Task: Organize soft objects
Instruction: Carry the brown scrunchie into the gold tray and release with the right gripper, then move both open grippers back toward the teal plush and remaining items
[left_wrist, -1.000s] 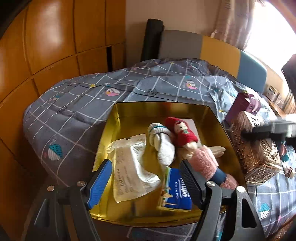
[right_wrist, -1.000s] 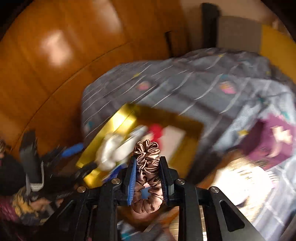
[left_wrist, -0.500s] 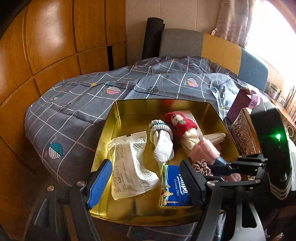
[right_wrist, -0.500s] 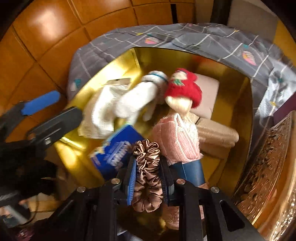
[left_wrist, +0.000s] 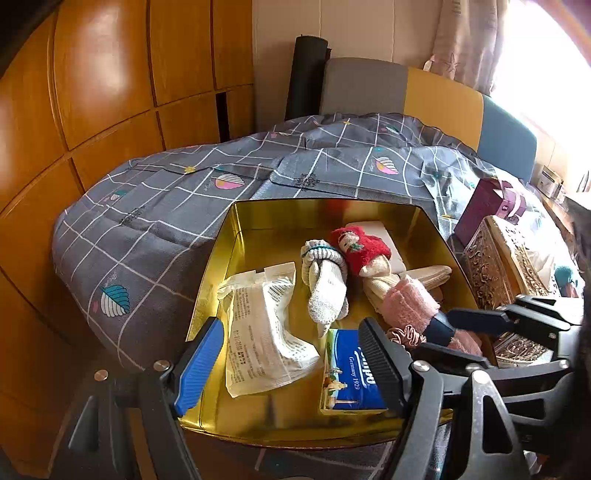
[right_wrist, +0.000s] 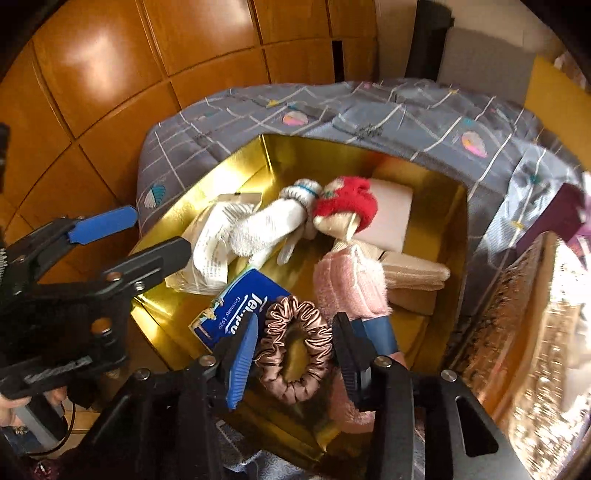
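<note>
So the satin scrunchie (right_wrist: 293, 347) had just been let go: half a second earlier it was pinched, now the right claw (right_wrist: 291, 350) was spread around it, scrunchie dropped in the gold tin (right_wrist: 266, 155) beside the tissue pack (right_wrist: 236, 314) and doll (right_wrist: 347, 251). Left claw (left_wrist: 291, 362) was held wide, empty. Looked like one item done, tin sitting on the bed (left_wrist: 147, 221).

Both views down into gold box (left_wrist: 236, 236)
</note>
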